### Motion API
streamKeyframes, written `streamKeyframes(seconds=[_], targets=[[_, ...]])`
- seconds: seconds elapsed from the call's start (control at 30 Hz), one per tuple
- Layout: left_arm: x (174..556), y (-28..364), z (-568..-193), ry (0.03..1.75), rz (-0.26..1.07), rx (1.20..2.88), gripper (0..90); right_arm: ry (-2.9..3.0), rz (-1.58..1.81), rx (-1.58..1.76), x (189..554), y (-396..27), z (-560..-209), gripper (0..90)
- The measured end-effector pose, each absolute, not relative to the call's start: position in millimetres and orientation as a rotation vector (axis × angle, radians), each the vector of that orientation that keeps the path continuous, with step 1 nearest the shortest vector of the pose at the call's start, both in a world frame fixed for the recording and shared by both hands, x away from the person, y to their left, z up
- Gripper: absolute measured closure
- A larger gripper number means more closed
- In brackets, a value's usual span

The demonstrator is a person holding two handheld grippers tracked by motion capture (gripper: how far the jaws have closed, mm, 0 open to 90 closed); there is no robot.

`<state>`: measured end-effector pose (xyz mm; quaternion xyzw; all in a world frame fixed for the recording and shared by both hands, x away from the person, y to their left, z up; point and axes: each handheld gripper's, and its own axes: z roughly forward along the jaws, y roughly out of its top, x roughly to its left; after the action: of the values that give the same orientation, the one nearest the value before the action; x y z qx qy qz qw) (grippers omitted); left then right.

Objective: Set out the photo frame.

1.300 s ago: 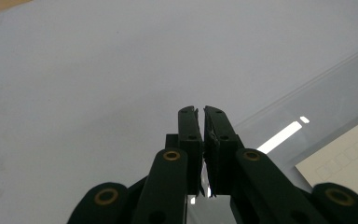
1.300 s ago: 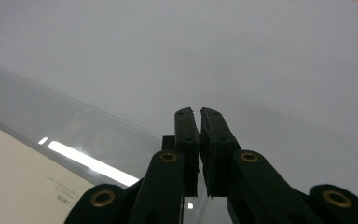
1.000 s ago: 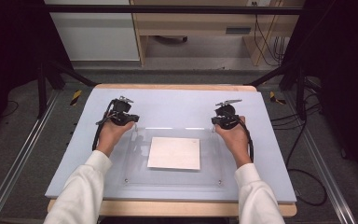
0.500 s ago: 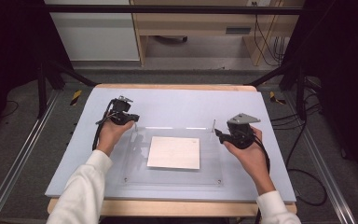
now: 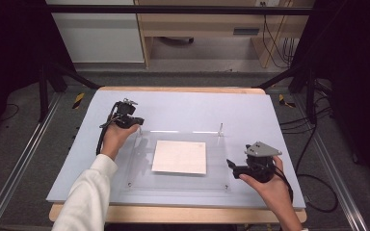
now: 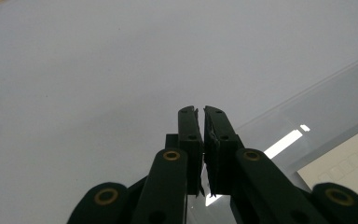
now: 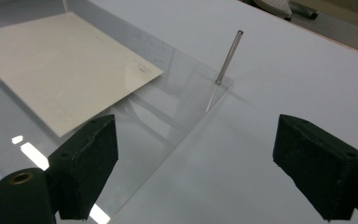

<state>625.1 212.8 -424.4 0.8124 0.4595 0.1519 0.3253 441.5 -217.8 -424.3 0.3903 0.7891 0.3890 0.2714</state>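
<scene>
A clear acrylic plate (image 5: pixel 139 168) lies on the middle of the table with a white sheet (image 5: pixel 179 157) on it. A thin metal pin (image 5: pixel 220 129) stands upright at the plate's back right corner. My left gripper (image 5: pixel 134 120) rests at the plate's back left corner; its jaws (image 6: pixel 201 112) are shut with nothing between them. My right gripper (image 5: pixel 231 166) hovers by the plate's front right corner, pointing left. In the right gripper view it (image 7: pixel 193 130) stands wide open and empty, facing the pin (image 7: pixel 228 56), the sheet (image 7: pixel 60 60) and the plate's edge (image 7: pixel 186 135).
A pale blue-grey mat (image 5: pixel 250 110) covers the wooden table top. Black frame posts (image 5: pixel 308 91) flank the table and cables (image 5: pixel 313 192) lie on the floor at the right. Metal rails (image 5: pixel 19 168) run along the left side.
My right gripper has moved from the plate's back right corner, near the pin, toward the front right of the table. The left gripper has stayed put.
</scene>
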Motion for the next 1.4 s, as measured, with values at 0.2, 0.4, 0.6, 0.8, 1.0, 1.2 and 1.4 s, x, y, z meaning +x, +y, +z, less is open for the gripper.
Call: streamKeyframes(seconds=[0.2, 0.4, 0.6, 0.8, 1.0, 1.2, 1.4], targets=[[626.4, 213.1, -424.8, 1.213, 0.391, 2.125, 85.0, 2.148, 1.063, 0.993, 414.4, -220.3, -431.3, 12.9], [626.7, 213.3, -424.7, 1.215, 0.386, 2.132, 85.0, 2.190, 1.037, 0.919, 398.8, -216.5, -437.5, 14.1], [627.0, 213.5, -425.0, 1.217, 0.379, 2.131, 85.0, 2.184, 1.053, 0.894, 391.1, -219.4, -438.2, 15.7], [628.3, 213.0, -425.2, 1.226, 0.374, 2.125, 85.0, 2.218, 1.064, 0.890, 384.7, -220.5, -444.1, 15.6], [628.8, 213.5, -425.6, 1.229, 0.371, 2.122, 84.9, 2.248, 1.063, 0.850, 382.7, -215.7, -446.2, 12.7], [629.5, 213.2, -425.5, 1.230, 0.368, 2.127, 84.9, 2.260, 1.052, 0.809, 378.4, -211.9, -447.1, 8.7], [630.4, 213.5, -425.5, 1.232, 0.361, 2.127, 84.9, 2.314, 0.975, 0.756, 376.7, -206.3, -457.7, 9.3]])
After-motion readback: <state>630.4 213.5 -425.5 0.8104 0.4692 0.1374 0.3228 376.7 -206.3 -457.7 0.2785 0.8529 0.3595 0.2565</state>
